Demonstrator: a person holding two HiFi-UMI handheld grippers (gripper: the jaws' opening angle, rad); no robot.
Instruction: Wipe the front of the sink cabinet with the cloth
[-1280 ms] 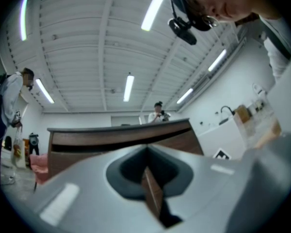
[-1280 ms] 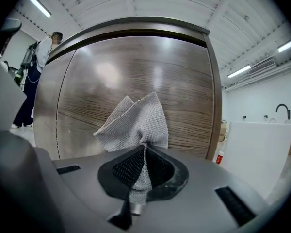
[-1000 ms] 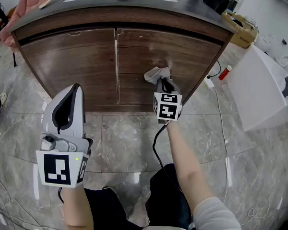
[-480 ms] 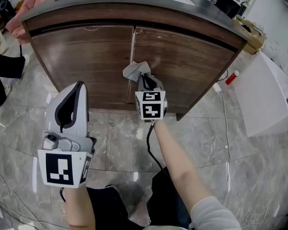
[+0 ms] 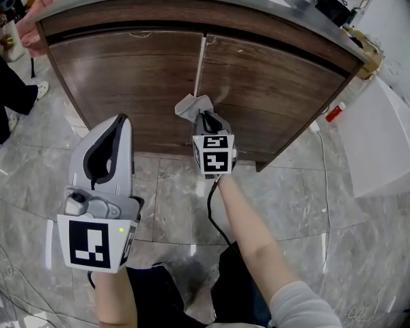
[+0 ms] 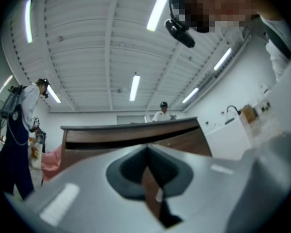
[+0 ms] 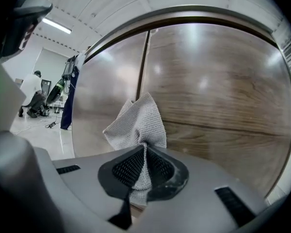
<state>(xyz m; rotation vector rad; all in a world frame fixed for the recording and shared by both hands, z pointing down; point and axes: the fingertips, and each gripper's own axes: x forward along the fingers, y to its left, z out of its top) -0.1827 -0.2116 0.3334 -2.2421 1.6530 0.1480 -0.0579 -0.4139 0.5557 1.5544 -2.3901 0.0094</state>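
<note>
The sink cabinet (image 5: 130,74) has two dark wood doors under a grey counter; its front fills the right gripper view (image 7: 218,91). My right gripper (image 5: 203,120) is shut on a grey knitted cloth (image 5: 193,106), which it presses against the cabinet front just right of the seam between the doors (image 5: 200,67). In the right gripper view the cloth (image 7: 138,123) sticks up from the pinched jaws (image 7: 144,152) onto the wood. My left gripper (image 5: 109,142) hangs back over the floor, jaws shut and empty, away from the cabinet (image 6: 136,135).
Grey marble floor tiles (image 5: 164,203) lie below. A white appliance (image 5: 386,142) stands at the right with a red bottle (image 5: 335,111) and cable beside it. A pink cloth (image 5: 44,5) lies on the counter's left end. A person's dark trouser leg (image 5: 3,94) is at far left.
My right gripper has slid the cloth leftward across the right door to near the door seam. The left gripper has stayed where it was.
</note>
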